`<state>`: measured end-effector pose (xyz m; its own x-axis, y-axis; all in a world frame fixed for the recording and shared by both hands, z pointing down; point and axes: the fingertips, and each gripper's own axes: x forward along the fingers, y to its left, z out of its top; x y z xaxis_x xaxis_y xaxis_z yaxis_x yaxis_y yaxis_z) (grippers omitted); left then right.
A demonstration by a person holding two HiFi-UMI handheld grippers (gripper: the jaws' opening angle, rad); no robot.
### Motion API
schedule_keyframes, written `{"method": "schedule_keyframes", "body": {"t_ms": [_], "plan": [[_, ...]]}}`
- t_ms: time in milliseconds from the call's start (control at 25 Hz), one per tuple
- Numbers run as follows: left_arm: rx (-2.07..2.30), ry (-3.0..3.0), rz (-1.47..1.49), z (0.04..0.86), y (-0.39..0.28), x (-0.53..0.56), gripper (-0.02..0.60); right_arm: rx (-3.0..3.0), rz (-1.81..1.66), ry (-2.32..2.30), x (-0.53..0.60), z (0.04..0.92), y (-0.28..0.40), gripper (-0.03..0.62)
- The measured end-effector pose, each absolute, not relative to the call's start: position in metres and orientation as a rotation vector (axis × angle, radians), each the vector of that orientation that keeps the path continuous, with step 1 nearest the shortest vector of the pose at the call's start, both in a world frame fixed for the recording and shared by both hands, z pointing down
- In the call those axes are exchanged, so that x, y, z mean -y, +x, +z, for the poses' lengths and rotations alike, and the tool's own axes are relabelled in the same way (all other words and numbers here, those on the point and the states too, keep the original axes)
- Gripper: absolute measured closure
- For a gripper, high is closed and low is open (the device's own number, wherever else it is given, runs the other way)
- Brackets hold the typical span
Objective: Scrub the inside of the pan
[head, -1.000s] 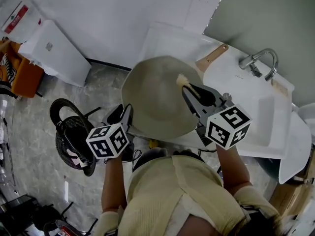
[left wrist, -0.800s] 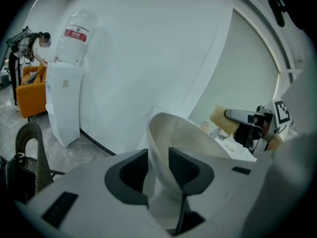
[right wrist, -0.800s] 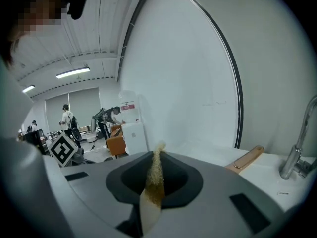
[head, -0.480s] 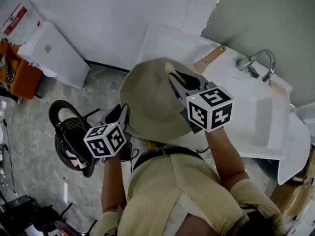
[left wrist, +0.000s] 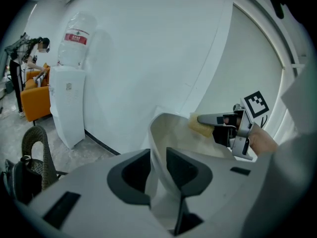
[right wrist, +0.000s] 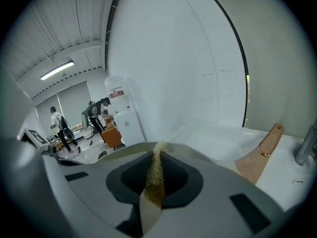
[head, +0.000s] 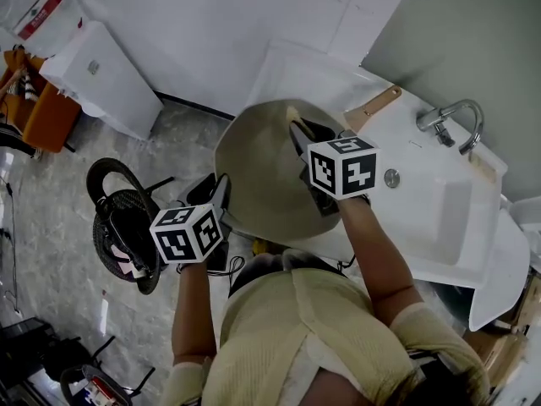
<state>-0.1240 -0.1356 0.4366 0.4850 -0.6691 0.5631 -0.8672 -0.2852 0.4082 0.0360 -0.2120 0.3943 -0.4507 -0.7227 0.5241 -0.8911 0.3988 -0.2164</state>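
A round beige pan [head: 258,172] is held tilted over the edge of the white counter. My left gripper [head: 221,200] is at its near left rim. In the left gripper view the pan's wall [left wrist: 171,133] runs between the two dark pads of my left gripper [left wrist: 157,170], whose jaws have just been closing on it. My right gripper [head: 300,135] reaches into the pan from the right, shut on a thin yellow-brown sponge [right wrist: 154,177]. The left gripper view shows that sponge [left wrist: 199,126] against the pan's inner wall, at the tips of my right gripper [left wrist: 203,120].
A white sink [head: 439,218] with a chrome faucet [head: 452,121] lies to the right, and a wooden board [head: 372,108] leans at its back. A water dispenser [left wrist: 67,98] stands by the wall. A black wicker chair [head: 122,227] sits on the floor to the left.
My right gripper has moved left and down, further into the pan, and the sponge tip no longer shows in the head view. My left gripper has stayed at the rim.
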Motion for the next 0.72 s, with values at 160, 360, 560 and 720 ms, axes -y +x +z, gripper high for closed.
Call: {"method": "schedule_keyframes", "body": {"t_ms": [160, 360, 560, 720], "plan": [[1.255, 2.052, 0.378, 0.436, -0.123, 0.136, 0.438, 2.279, 0.692, 1.417, 0.219, 0.403, 0.037, 0.539], [1.246, 2.056, 0.374, 0.435, -0.122, 0.135, 0.453, 2.223, 0.713, 1.456, 0.229, 0.418, 0.038, 0.539], [1.240, 2.063, 0.365, 0.435, -0.122, 0.133, 0.453, 2.178, 0.675, 1.478, 0.235, 0.426, 0.037, 0.539], [1.238, 2.054, 0.340, 0.435, -0.123, 0.132, 0.454, 2.162, 0.649, 1.511, 0.240, 0.428, 0.040, 0.539]]}}
